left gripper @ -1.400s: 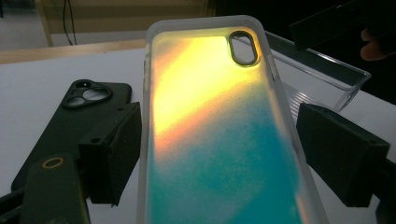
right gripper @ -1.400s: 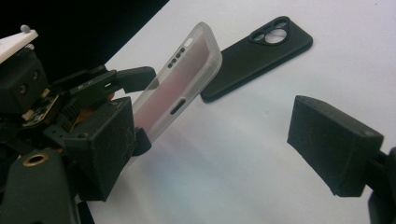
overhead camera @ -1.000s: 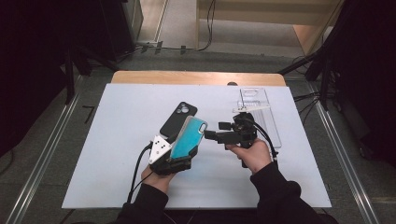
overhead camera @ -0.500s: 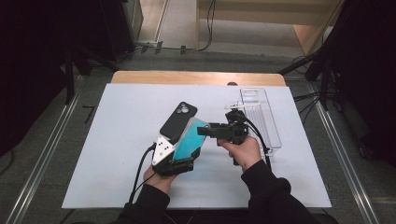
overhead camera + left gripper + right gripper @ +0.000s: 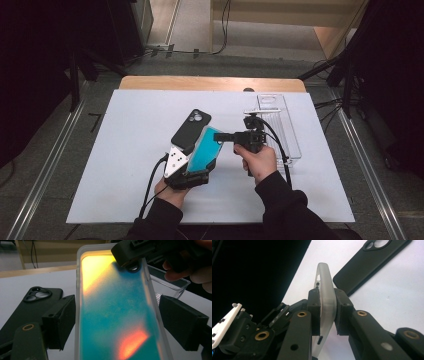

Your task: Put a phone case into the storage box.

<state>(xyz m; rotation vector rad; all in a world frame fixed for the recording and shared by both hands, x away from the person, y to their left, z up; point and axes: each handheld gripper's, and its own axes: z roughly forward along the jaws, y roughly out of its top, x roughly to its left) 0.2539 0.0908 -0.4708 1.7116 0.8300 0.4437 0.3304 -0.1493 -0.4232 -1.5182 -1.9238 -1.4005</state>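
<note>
My left gripper [image 5: 196, 170] is shut across the width of a teal-screened phone in a frosted translucent case [image 5: 204, 149], held tilted above the table. In the left gripper view the phone [image 5: 115, 315] stands between both pads. My right gripper [image 5: 221, 136] comes in from the right. Its jaws have just been closing and now pinch the case's rim near the top corner. In the right gripper view the pads [image 5: 314, 310] press both sides of the frosted rim [image 5: 325, 280]. A black phone case [image 5: 191, 128] lies flat on the table just left of the phone.
A clear plastic tray [image 5: 280, 125] sits on the white table top [image 5: 125, 165] right of my right hand, near the far right. The black case [image 5: 367, 262] lies close behind the held phone. Cables trail from both grippers toward the front edge.
My right gripper moved left to the phone's top corner and its jaws went from open to shut on the case rim. The left gripper and phone stayed put.
</note>
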